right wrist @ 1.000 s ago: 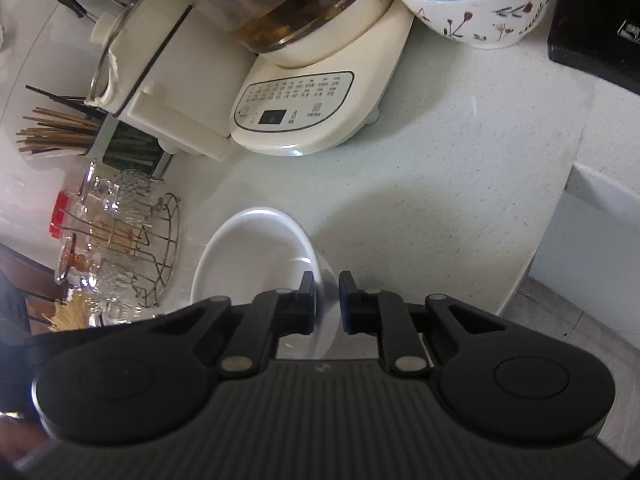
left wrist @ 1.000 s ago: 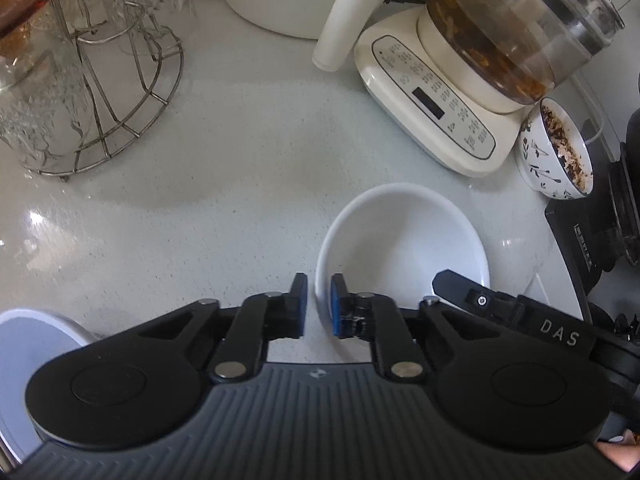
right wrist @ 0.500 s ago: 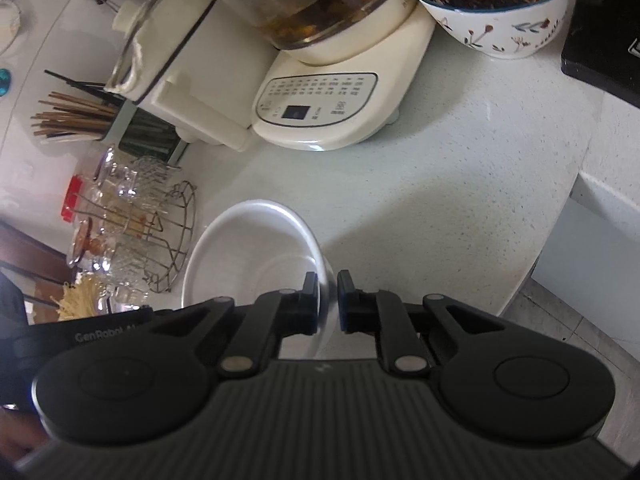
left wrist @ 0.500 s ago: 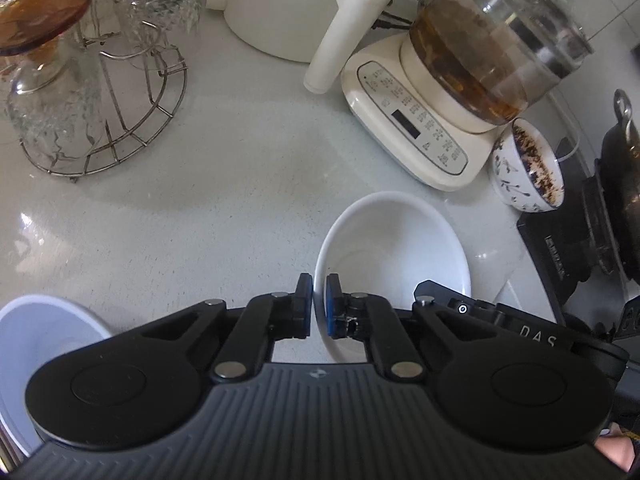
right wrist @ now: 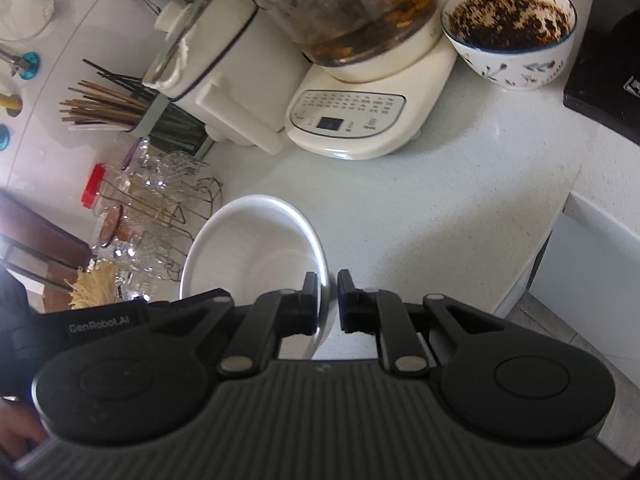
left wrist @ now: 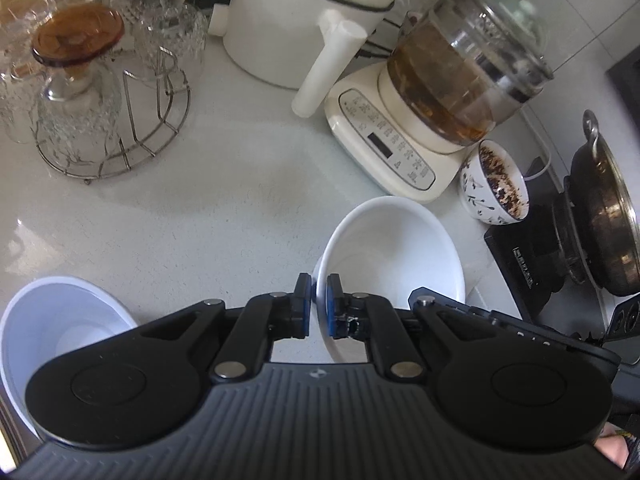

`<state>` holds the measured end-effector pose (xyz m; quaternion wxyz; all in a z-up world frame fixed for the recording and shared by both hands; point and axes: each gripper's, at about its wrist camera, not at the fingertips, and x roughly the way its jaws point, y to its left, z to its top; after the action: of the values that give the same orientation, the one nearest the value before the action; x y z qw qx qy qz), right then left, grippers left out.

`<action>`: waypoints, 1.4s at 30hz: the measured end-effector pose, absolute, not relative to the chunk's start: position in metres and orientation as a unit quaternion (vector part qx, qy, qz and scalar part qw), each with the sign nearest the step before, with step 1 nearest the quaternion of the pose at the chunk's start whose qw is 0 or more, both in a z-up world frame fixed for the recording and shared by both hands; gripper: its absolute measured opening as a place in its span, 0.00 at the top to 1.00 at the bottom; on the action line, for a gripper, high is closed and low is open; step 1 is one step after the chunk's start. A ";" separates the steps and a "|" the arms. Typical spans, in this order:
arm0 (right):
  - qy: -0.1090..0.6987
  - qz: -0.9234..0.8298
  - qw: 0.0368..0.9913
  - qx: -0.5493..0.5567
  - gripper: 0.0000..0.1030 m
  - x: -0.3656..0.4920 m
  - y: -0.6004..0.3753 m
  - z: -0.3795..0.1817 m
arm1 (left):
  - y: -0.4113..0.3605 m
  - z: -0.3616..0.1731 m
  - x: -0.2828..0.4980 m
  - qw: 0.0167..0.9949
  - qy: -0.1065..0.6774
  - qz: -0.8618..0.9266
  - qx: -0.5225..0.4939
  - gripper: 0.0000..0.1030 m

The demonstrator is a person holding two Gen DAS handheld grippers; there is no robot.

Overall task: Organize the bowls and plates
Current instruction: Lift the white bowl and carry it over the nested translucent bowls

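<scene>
My left gripper [left wrist: 318,306] and right gripper [right wrist: 328,304]: jaws of both clenched on opposite rims of white bowl [left wrist: 394,250], two-sided grip keeps it level. Bowl off surface [left wrist: 224,208], near front edge. Second white bowl [left wrist: 60,324] at front-left, likely stacking target.

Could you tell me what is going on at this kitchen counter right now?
A person holds one empty white ceramic bowl with both handheld grippers. The left gripper and the right gripper are each shut on opposite sides of its rim, over the pale speckled countertop. A second white bowl waits at the left edge.
</scene>
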<state>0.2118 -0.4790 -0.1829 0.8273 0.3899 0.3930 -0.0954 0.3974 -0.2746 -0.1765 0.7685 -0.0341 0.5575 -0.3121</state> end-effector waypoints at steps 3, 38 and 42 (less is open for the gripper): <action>0.387 -0.091 0.833 0.384 0.88 0.212 -0.475 -0.175 | -0.267 -0.170 0.394 0.773 0.549 -0.314 -0.037 0.91; 0.390 0.029 0.864 0.318 0.88 0.252 -0.380 -0.122 | -0.122 -0.116 0.372 0.834 0.485 -0.231 -0.129 0.91; 0.407 0.046 0.857 0.312 0.88 0.260 -0.366 -0.130 | -0.104 -0.124 0.369 0.835 0.490 -0.206 -0.140 0.91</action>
<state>0.2605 -0.3665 -0.1298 0.8572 0.3117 0.4074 0.0460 0.3687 -0.1041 -0.1237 0.8355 -0.1404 0.4898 -0.2058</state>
